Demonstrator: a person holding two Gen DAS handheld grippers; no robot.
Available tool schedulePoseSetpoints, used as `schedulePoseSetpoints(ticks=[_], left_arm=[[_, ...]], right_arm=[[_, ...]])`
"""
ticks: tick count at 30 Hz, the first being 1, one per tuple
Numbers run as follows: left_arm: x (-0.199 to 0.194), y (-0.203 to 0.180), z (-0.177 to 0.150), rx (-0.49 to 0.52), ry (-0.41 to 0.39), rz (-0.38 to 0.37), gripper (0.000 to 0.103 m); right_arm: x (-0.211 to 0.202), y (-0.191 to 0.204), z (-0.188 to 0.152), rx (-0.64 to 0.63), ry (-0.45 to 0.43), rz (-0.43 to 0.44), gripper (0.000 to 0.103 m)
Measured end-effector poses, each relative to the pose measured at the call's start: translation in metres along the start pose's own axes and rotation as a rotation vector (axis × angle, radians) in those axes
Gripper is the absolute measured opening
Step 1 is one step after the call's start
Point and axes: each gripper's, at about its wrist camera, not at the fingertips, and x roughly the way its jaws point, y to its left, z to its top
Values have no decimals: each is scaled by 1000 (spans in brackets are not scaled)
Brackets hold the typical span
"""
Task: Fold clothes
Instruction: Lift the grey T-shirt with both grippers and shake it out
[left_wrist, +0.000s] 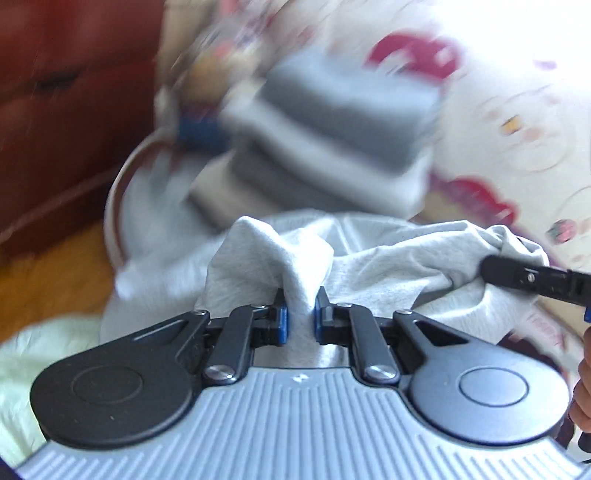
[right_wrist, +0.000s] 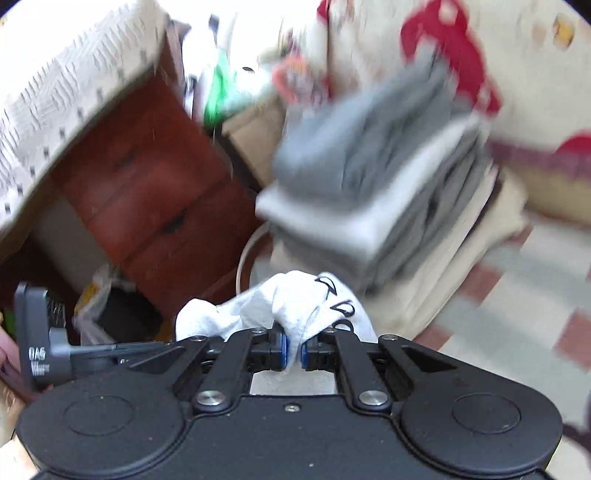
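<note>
We see our left gripper (left_wrist: 300, 320) clenched on a light grey garment (left_wrist: 388, 273) at frame centre, right gripper (right_wrist: 292, 349) fingers grasping its bunched fabric, blurred stack of folded clothes (right_wrist: 373, 192) above

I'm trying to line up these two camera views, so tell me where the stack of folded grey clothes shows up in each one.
Left wrist: stack of folded grey clothes sits upper centre, blurred, beyond the light grey garment clamped in the left gripper.
Right wrist: stack sits centre right, above the right gripper.
Shared landmark: red-brown wooden drawers, left of the stack in both.
</note>
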Motion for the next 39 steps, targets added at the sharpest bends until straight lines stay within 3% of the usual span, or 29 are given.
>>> schedulePoseSetpoints(ticks=[4, 13, 19, 22, 24, 26, 27, 28, 29, 31, 32, 34, 36, 39], left_arm=[[-19, -45, 30, 22, -90, -116, 11], [-46, -144, 74, 150, -209, -286, 10], [-20, -195, 100, 202, -251, -407, 10], [-16, -228, 115, 322, -342, -429, 10], [-7, -244, 115, 402, -338, -451, 10], [25, -243, 105, 393, -235, -509, 11], [55, -237, 95, 368, -156, -532, 11], [85, -229, 83, 344, -72, -547, 11], [121, -221, 65, 324, 22, -544, 11], [190, -204, 23, 302, 210, -488, 6], [218, -197, 1, 301, 276, -441, 2], [255, -177, -35, 278, 363, -427, 1], [277, -162, -55, 236, 444, -423, 1], [284, -149, -63, 211, 440, -434, 1]], right_arm=[[-62, 2, 35, -19, -103, -72, 9], [-168, 12, 73, -82, -240, -314, 9], [-213, -3, 110, -135, -323, -459, 9], [-231, -6, 124, -173, -395, -506, 9], [-234, -17, 128, -167, -415, -535, 9], [-221, -45, 125, -118, -372, -593, 18], [-206, -70, 119, -80, -319, -648, 27], [-190, -96, 113, -40, -259, -706, 47], [-166, -126, 96, -51, -184, -782, 52], [-117, -188, 57, -101, -23, -942, 50], [-100, -217, 35, -56, 44, -998, 49], [-79, -266, -12, 101, 140, -1068, 46], [-81, -279, -51, 218, 134, -1060, 46], [-90, -251, -74, 140, 162, -1055, 51]])
